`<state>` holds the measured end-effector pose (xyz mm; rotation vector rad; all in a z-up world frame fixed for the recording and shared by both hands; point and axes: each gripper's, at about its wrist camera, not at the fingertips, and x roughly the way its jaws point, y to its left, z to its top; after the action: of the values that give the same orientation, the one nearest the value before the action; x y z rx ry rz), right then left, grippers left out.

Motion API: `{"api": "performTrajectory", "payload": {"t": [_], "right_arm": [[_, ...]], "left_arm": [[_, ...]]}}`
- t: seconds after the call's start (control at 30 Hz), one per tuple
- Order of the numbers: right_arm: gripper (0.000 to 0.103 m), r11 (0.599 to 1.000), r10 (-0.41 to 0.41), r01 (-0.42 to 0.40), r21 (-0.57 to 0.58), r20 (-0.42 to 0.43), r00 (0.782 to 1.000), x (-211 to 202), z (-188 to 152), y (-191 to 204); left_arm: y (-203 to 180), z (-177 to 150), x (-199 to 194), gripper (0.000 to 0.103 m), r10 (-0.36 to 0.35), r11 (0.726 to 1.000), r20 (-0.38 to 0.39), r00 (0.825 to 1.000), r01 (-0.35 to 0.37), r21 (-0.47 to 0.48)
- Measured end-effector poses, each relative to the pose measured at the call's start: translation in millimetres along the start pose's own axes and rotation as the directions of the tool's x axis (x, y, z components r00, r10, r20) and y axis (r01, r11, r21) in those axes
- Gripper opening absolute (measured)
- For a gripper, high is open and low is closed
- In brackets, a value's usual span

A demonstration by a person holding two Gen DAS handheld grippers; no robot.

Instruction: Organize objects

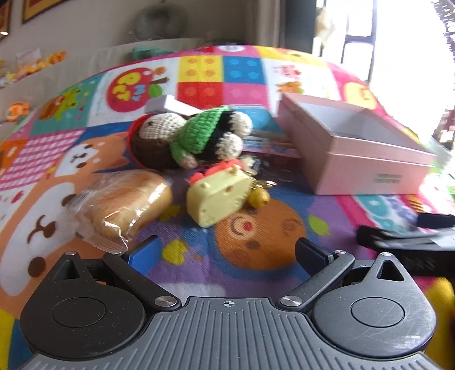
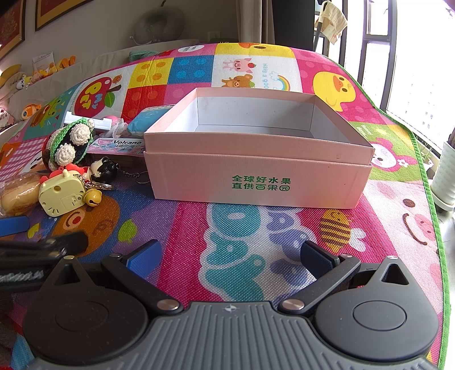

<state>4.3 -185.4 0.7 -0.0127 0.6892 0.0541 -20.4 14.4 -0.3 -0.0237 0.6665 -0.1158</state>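
Toys (image 2: 68,190) beside open pink box (image 2: 256,173)

left tongs (image 1: 227,252) open, empty | wrapped bread (image 1: 125,205) near, blurred | pink box (image 1: 355,148) right

Bright window (image 2: 412,65) at right, framed pictures (image 2: 54,11) on the beige wall (image 2: 113,25).

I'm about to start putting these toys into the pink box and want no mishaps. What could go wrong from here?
1. The yellow toy carries a bell and key rings lying against the black-and-white figure; lifting one may drag the other.
2. The wrapped bread is soft in crinkly plastic, so the open left gripper could crush it or slip.
3. The pink box looks light and empty; bumping its wall might slide it.
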Motion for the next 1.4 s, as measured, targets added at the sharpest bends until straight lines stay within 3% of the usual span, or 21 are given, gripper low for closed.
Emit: {"api": "performTrajectory", "payload": {"t": [0.13, 0.23, 0.3, 0.4, 0.47, 0.53, 0.67, 0.8, 0.93, 1.07, 1.13, 1.27, 1.37, 1.4], "right_arm": [[0.103, 1.000, 0.000, 0.000, 0.000, 0.000, 1.000, 0, 0, 0], [0.103, 1.000, -0.001, 0.001, -0.001, 0.000, 1.000, 0, 0, 0], [0.103, 1.000, 0.000, 0.000, 0.000, 0.000, 1.000, 1, 0, -1], [0.103, 1.000, 0.001, -0.001, 0.000, 0.000, 1.000, 3, 0, -4], [0.103, 1.000, 0.005, -0.005, 0.003, 0.001, 1.000, 4, -1, -6], [0.103, 1.000, 0.015, -0.015, -0.013, -0.006, 1.000, 6, 0, -8], [0.103, 0.992, 0.108, -0.112, -0.064, -0.067, 0.992, 4, 7, -21], [0.103, 0.989, 0.107, -0.116, -0.091, -0.097, 0.989, -1, 6, -22], [0.103, 0.990, 0.093, -0.104, -0.091, -0.118, 0.989, 3, 10, -20], [0.103, 0.990, 0.091, -0.102, -0.098, -0.113, 0.989, 7, 13, -12], [0.103, 0.978, 0.162, -0.176, -0.115, -0.121, 0.979, 7, 17, 0], [0.103, 0.931, 0.329, -0.332, -0.150, -0.050, 0.943, -3, 21, 41], [0.102, 0.916, 0.376, -0.377, -0.135, -0.033, 0.926, 4, 30, 68], [0.097, 0.915, 0.383, -0.385, -0.119, -0.044, 0.923, 9, 34, 75]], "left_arm": [[17, -4, -31, 0.102, -0.081, 0.997, 0.028, 0.996, 0.081, 0.003], [34, 8, -56, 0.102, 0.018, 0.999, 0.140, 0.990, -0.022, 0.032], [48, 20, -58, 0.102, 0.070, 0.993, 0.173, 0.982, -0.086, 0.084], [68, 30, -35, 0.102, 0.102, 0.981, 0.091, 0.991, -0.115, 0.155], [79, 31, -17, 0.102, 0.064, 0.982, 0.030, 0.998, -0.068, 0.176], [84, 30, -4, 0.102, 0.025, 0.987, -0.013, 1.000, -0.022, 0.161], [94, 33, 17, 0.097, -0.051, 0.997, -0.045, 0.998, 0.054, 0.060], [91, 25, 7, 0.077, -0.073, 0.997, -0.048, 0.996, 0.074, 0.012], [86, 13, -16, 0.075, -0.064, 0.997, -0.075, 0.995, 0.061, -0.040], [85, -6, -43, 0.075, -0.053, 0.998, -0.076, 0.996, 0.050, -0.033], [91, -12, -51, 0.075, -0.028, 0.999, -0.063, 0.998, 0.025, -0.041], [109, -18, -59, 0.075, -0.003, 0.996, -0.037, 0.999, -0.001, -0.093], [109, -21, -62, 0.075, -0.002, 0.996, -0.030, 1.000, 0.000, -0.088], [108, -22, -63, 0.075, 0.001, 0.997, -0.027, 1.000, -0.004, -0.077]]}}
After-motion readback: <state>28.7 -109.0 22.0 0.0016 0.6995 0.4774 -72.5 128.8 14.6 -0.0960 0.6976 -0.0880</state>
